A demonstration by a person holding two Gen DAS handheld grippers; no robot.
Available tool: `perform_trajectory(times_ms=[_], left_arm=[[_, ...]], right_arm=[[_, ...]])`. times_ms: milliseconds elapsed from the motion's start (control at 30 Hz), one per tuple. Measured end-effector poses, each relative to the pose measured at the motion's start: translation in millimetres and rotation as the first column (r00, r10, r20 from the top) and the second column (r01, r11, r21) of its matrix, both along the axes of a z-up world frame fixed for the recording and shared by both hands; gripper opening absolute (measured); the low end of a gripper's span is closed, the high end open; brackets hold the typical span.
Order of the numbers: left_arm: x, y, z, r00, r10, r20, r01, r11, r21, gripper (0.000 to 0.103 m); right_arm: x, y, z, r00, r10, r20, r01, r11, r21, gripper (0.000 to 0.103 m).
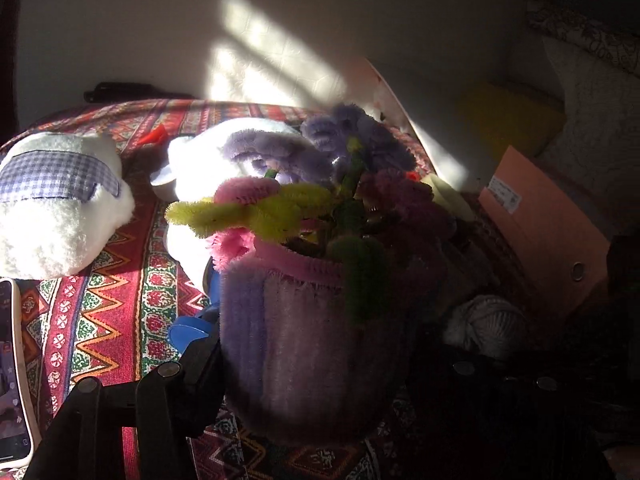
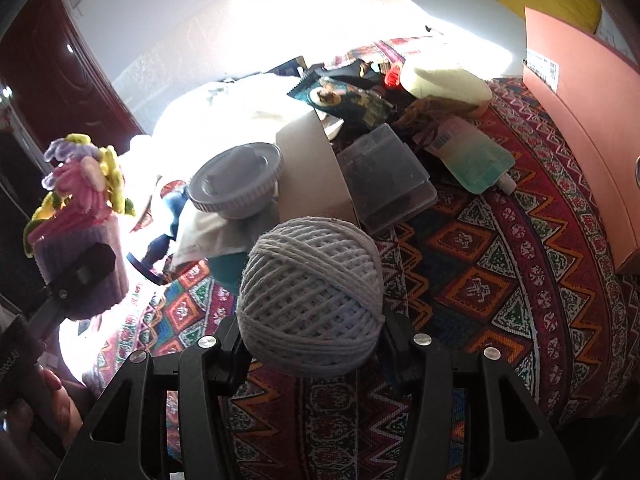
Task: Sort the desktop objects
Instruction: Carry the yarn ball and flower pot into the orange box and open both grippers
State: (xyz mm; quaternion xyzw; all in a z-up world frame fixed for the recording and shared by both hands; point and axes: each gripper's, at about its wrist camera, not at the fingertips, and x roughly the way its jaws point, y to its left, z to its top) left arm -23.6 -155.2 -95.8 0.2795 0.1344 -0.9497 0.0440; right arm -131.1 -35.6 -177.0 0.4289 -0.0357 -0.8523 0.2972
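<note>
The ball of twine [image 2: 310, 296] sits nearest the right wrist camera, pinched between the jaws of the right gripper [image 2: 312, 354], low over the patterned cloth [image 2: 500, 272] on the tabletop. The left gripper [image 1: 304, 364] holds the fuzzy flower pot [image 1: 308, 332] to the left of the twine, its jaws closed against the pot's sides.

Sorting looks barely started. Behind the twine a heap remains unsorted: a grey round lid [image 2: 236, 184], a cardboard piece [image 2: 316, 172], a clear plastic box [image 2: 386, 176], a teal pouch [image 2: 474, 160], a dark snack packet [image 2: 348, 100] and a cream hat [image 2: 446, 82]. Left of the pot lie a white plush toy [image 1: 56, 208] and a phone [image 1: 12, 380]. Both held items probably still need a place.
</note>
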Motion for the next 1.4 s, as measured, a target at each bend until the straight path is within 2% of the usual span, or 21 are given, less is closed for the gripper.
perform_trajectory(times_ms=[133, 333, 467, 600, 700, 800, 867, 967, 1033, 1133, 1267, 1400], left_arm=[[21.2, 7.5, 20.1, 0.995, -0.003, -0.102, -0.001, 0.999, -0.032, 0.063], [29.6, 28.0, 42.9, 0.988, -0.047, -0.146, 0.036, 0.996, -0.077, 0.063], [33.2, 49.3, 61.8, 0.979, -0.089, -0.185, 0.071, 0.992, -0.101, 0.063], [30.2, 71.7, 86.2, 0.964, -0.126, -0.233, 0.099, 0.988, -0.121, 0.064], [21.0, 86.8, 107.9, 0.95, -0.153, -0.272, 0.127, 0.985, -0.114, 0.064], [5.0, 105.2, 130.1, 0.933, -0.191, -0.306, 0.166, 0.981, -0.104, 0.064], [-8.2, 120.3, 142.5, 0.921, -0.219, -0.322, 0.192, 0.975, -0.112, 0.064], [-29.6, 146.6, 157.9, 0.906, -0.26, -0.334, 0.235, 0.965, -0.113, 0.064], [-46.1, 165.7, 164.4, 0.899, -0.289, -0.328, 0.269, 0.957, -0.105, 0.064], [-74.3, 196.1, 168.2, 0.888, -0.338, -0.31, 0.321, 0.941, -0.108, 0.064], [-111.6, 241.9, 165.9, 0.873, -0.407, -0.269, 0.392, 0.914, -0.107, 0.064], [-142.3, 293.7, 155.2, 0.854, -0.473, -0.217, 0.461, 0.881, -0.107, 0.064]], right_arm=[[22.6, -0.5, 22.3, 0.993, 0.016, -0.113, -0.017, 1.0, -0.004, 0.054], [55.9, -8.7, 54.5, 0.975, 0.013, -0.222, -0.015, 1.0, -0.011, 0.054], [69.5, 7.0, 80.0, 0.954, -0.013, -0.301, 0.006, 1.0, -0.026, 0.054], [72.2, 39.0, 112.2, 0.925, -0.084, -0.371, 0.066, 0.996, -0.062, 0.054], [59.4, 68.8, 139.6, 0.884, -0.176, -0.433, 0.143, 0.984, -0.108, 0.054], [40.3, 105.0, 169.8, 0.831, -0.29, -0.474, 0.222, 0.955, -0.195, 0.054], [27.8, 128.5, 190.3, 0.774, -0.366, -0.517, 0.28, 0.93, -0.239, 0.054], [6.3, 163.6, 214.9, 0.671, -0.476, -0.569, 0.38, 0.879, -0.287, 0.054], [-10.1, 189.1, 221.6, 0.627, -0.532, -0.569, 0.443, 0.844, -0.301, 0.054], [-31.4, 234.6, 210.8, 0.604, -0.601, -0.524, 0.518, 0.795, -0.315, 0.054], [-74.6, 287.3, 169.8, 0.644, -0.672, -0.366, 0.588, 0.741, -0.324, 0.054], [-103.1, 314.9, 145.1, 0.663, -0.684, -0.306, 0.612, 0.73, -0.304, 0.055]])
